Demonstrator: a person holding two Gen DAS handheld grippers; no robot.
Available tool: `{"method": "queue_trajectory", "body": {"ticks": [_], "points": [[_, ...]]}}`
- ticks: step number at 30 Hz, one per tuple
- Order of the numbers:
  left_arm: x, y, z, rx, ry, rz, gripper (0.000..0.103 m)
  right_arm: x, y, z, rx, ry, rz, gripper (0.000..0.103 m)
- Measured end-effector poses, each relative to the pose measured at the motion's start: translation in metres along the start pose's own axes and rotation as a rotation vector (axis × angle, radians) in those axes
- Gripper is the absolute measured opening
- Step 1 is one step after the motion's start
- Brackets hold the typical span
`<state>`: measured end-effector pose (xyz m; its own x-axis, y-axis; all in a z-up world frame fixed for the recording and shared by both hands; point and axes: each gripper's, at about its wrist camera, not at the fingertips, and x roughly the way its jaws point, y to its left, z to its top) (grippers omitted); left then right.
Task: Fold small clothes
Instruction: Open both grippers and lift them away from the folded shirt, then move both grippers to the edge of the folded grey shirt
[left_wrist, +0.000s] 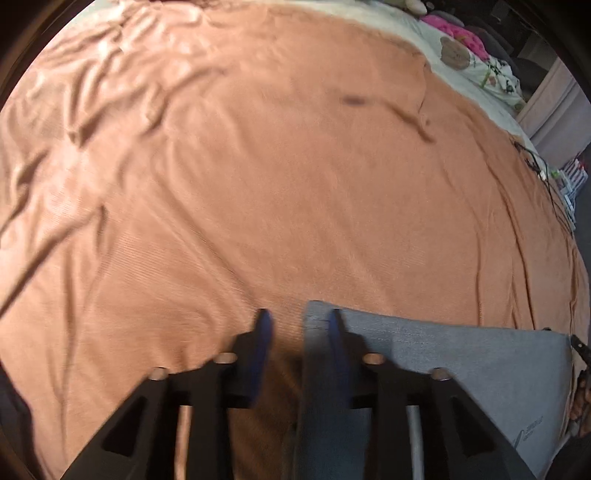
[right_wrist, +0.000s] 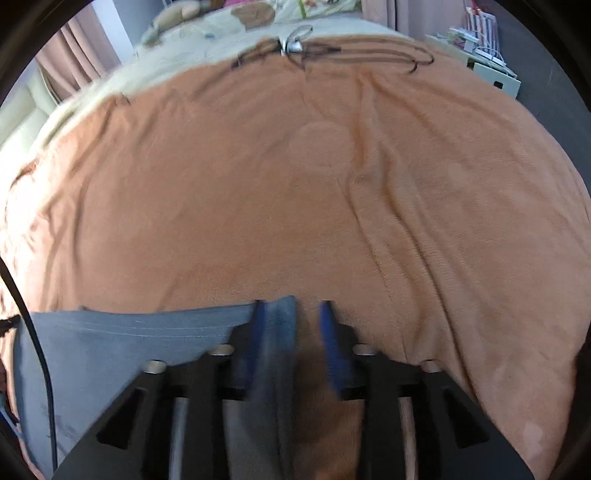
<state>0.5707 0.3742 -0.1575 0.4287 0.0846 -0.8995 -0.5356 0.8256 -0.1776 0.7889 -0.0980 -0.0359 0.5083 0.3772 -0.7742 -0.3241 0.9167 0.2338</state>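
A: Where does the flat grey knit garment (left_wrist: 461, 354) lie relative to the left gripper (left_wrist: 299, 317)?

B: It rests on the wide orange ribbed blanket (left_wrist: 258, 166); its corner edge sits between the two blue-tipped fingers, close against the right-hand one; the jaws stand partly apart and the pads do not visibly press the cloth; bare blanket shows in the gap.

A: And the right gripper (right_wrist: 291, 308)?

B: The other end of the garment (right_wrist: 129, 343) reaches in from the left of that view; a blurred fold of it rises beside the left-hand finger (right_wrist: 258, 332); the opposite finger stands clear over the blanket; the jaws are moderately spread, gripping nothing that can be made out.

A: How are the grippers posed?

B: Both tilt steeply down toward the bed, one at each end of the garment's far edge; a black cable (right_wrist: 40, 354) crosses the cloth at the left.
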Motion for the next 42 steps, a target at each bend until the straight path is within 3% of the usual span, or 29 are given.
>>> {"method": "queue_trajectory", "body": {"ticks": [1, 2, 3, 15, 19, 23, 35, 42], "points": [[-0.009, 0.002, 0.0, -0.006, -0.022, -0.016, 0.057, -0.01, 0.0, -0.002, -0.008, -0.024, -0.005, 0.066], [-0.019, 0.004, 0.0, -0.014, -0.045, -0.037, 0.067, -0.02, 0.0, -0.004, -0.018, -0.042, -0.011, 0.07], [-0.03, 0.006, -0.001, -0.024, -0.065, -0.05, 0.07, -0.029, 0.0, -0.006, -0.026, -0.054, -0.016, 0.071], [-0.114, 0.018, -0.05, -0.044, -0.147, -0.125, 0.077, -0.124, -0.019, -0.078, 0.034, -0.13, 0.044, 0.071], [-0.136, 0.021, -0.074, -0.057, -0.174, -0.144, 0.086, -0.151, -0.031, -0.102, 0.084, -0.148, 0.078, 0.091], [-0.161, 0.022, -0.103, -0.056, -0.218, -0.15, 0.103, -0.179, -0.039, -0.13, 0.095, -0.191, 0.06, 0.1], [-0.201, 0.023, -0.181, -0.068, -0.279, -0.21, 0.103, -0.219, -0.046, -0.198, 0.17, -0.223, 0.076, 0.103], [-0.209, 0.024, -0.229, -0.081, -0.298, -0.255, 0.103, -0.215, -0.056, -0.24, 0.276, -0.167, -0.048, 0.103]]}}
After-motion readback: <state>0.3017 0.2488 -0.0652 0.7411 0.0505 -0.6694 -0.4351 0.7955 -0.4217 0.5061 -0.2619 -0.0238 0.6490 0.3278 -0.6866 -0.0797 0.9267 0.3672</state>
